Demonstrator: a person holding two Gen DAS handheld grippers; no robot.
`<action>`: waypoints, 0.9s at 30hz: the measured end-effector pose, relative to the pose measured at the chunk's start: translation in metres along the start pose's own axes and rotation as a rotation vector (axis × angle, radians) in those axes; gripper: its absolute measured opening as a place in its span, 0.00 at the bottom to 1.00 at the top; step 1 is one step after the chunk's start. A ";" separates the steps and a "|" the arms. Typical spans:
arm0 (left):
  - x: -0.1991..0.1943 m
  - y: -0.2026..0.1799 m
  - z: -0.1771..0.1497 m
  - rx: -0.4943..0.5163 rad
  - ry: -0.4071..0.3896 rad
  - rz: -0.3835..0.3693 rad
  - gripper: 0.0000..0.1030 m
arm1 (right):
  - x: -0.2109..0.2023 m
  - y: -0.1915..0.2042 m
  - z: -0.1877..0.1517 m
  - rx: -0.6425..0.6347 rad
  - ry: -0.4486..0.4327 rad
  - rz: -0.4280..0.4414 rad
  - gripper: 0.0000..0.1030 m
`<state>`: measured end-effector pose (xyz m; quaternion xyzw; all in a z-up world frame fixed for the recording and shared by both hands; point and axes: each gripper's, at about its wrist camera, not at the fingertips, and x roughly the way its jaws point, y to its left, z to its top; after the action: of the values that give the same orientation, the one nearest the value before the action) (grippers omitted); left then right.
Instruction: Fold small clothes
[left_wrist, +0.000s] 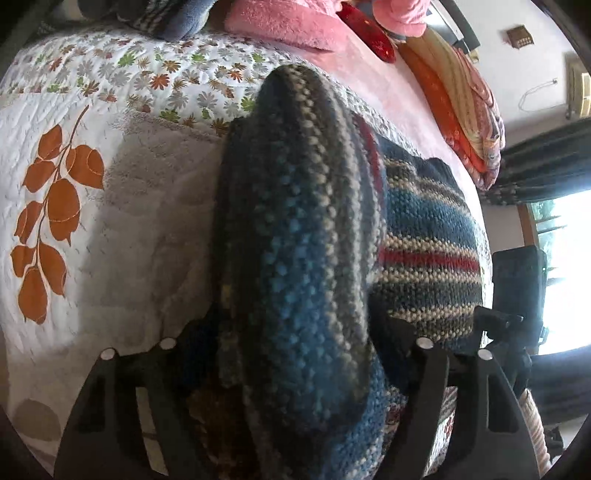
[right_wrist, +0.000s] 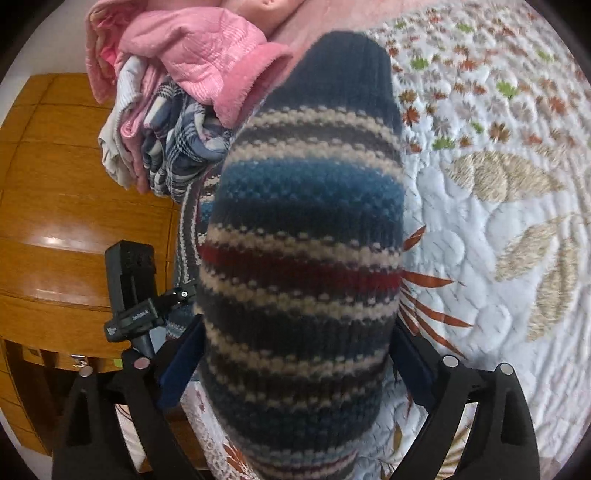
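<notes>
Left gripper (left_wrist: 295, 332): clamped on a raised fold of the striped knit sweater (left_wrist: 428, 236).
Right gripper (right_wrist: 299, 354): pinching the same sweater's bunched edge.
Sweater: on the floral quilt (left_wrist: 110, 229), lifted at both grips.

Home bedroom: quilted bedspread (left_wrist: 110, 229), pillows (left_wrist: 280, 26).

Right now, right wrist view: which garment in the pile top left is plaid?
The blue and white checked cloth, lowest in the pile, tucked under the pink fleece. The other pile items look plain pink or pale; only it has crossing lines.
</notes>
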<state>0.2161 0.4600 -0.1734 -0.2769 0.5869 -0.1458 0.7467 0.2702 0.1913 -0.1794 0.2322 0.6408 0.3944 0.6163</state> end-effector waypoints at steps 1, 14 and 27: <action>0.000 0.000 -0.003 0.000 -0.014 0.003 0.65 | 0.001 0.000 0.001 0.001 -0.003 -0.002 0.86; -0.026 -0.065 -0.036 0.042 -0.131 -0.045 0.37 | -0.049 0.039 -0.021 -0.024 -0.133 -0.044 0.56; -0.013 -0.218 -0.132 0.115 -0.098 -0.200 0.37 | -0.216 0.035 -0.138 -0.100 -0.169 -0.128 0.56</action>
<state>0.1095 0.2598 -0.0565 -0.2976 0.5097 -0.2393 0.7710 0.1582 0.0116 -0.0306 0.1921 0.5797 0.3646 0.7029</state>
